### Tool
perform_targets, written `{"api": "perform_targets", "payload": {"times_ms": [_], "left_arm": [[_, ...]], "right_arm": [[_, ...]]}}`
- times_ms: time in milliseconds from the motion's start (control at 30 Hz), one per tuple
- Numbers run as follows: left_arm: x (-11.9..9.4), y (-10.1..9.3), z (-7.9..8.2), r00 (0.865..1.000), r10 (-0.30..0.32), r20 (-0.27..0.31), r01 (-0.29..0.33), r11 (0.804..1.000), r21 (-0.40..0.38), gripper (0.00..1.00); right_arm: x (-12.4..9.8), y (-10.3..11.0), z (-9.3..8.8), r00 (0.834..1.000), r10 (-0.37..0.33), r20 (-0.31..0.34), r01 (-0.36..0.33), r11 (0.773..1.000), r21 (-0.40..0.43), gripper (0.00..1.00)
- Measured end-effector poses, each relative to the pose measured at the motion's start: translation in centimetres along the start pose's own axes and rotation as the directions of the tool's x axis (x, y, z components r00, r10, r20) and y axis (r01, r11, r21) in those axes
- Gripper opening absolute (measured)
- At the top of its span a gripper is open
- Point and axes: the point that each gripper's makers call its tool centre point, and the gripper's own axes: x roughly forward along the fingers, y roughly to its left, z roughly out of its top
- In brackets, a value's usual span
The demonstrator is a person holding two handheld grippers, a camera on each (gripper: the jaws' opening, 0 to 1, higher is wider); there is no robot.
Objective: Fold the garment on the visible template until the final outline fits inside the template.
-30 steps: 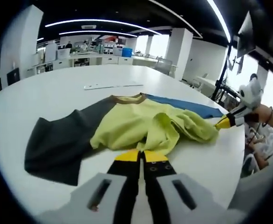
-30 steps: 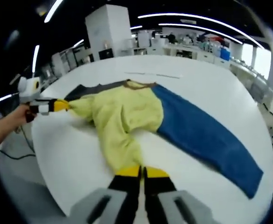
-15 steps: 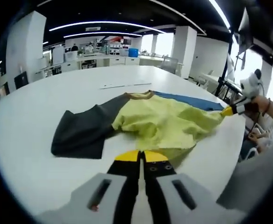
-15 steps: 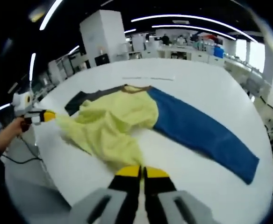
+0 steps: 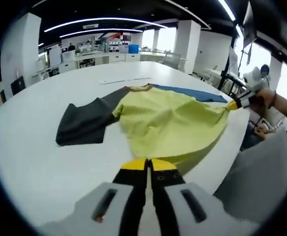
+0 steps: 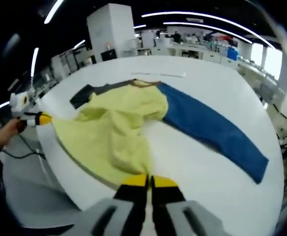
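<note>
A shirt with a yellow body (image 5: 168, 123), a dark grey sleeve (image 5: 87, 123), a blue sleeve (image 5: 192, 93) and a brown collar (image 5: 141, 88) lies spread on a white round table (image 5: 30, 162). My left gripper (image 5: 148, 164) is shut on the yellow hem near the table's edge. It also appears at the left of the right gripper view, where the left gripper (image 6: 41, 119) holds a hem corner. My right gripper (image 6: 148, 181) is shut on the other hem corner. In the left gripper view the right gripper (image 5: 233, 104) pulls the hem taut. Here the yellow body (image 6: 114, 132) still has folds beside the blue sleeve (image 6: 212, 130).
A thin white strip (image 5: 124, 79) lies on the table beyond the collar. The table's rim (image 6: 60, 162) runs just under the hem. A person's hand (image 5: 262, 98) and grey clothing (image 5: 261, 182) are at the right. Office desks and a pillar (image 6: 111, 32) stand far behind.
Both grippers have drawn the yellow hem back toward the table's edge and apart. The bunched yellow body has spread out much flatter, and the whole shirt has slid closer.
</note>
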Motion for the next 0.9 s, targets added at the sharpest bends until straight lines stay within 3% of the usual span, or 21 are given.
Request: {"api": "perform_targets", "payload": {"times_ms": [500,833,900], "left_arm": [[-2.6,-0.8,-3.9,0.995,-0.003,-0.095,0.001,1.0,-0.03,0.0],[-3.5,-1.2,-5.1,0.991,0.003,-0.133,-0.001,1.0,0.013,0.0],[-3.6,-1.1,-5.8,0.985,0.015,-0.169,-0.013,1.0,0.016,0.0]], "right_arm": [[-2.0,1.5,-3.6,1.0,-0.008,0.02,0.006,0.993,0.117,0.0],[-2.7,2.1,-4.4,0.998,-0.047,0.049,0.039,0.986,0.163,0.0],[-2.9,2.2,-4.4,0.996,-0.055,0.063,0.044,0.986,0.162,0.0]]}}
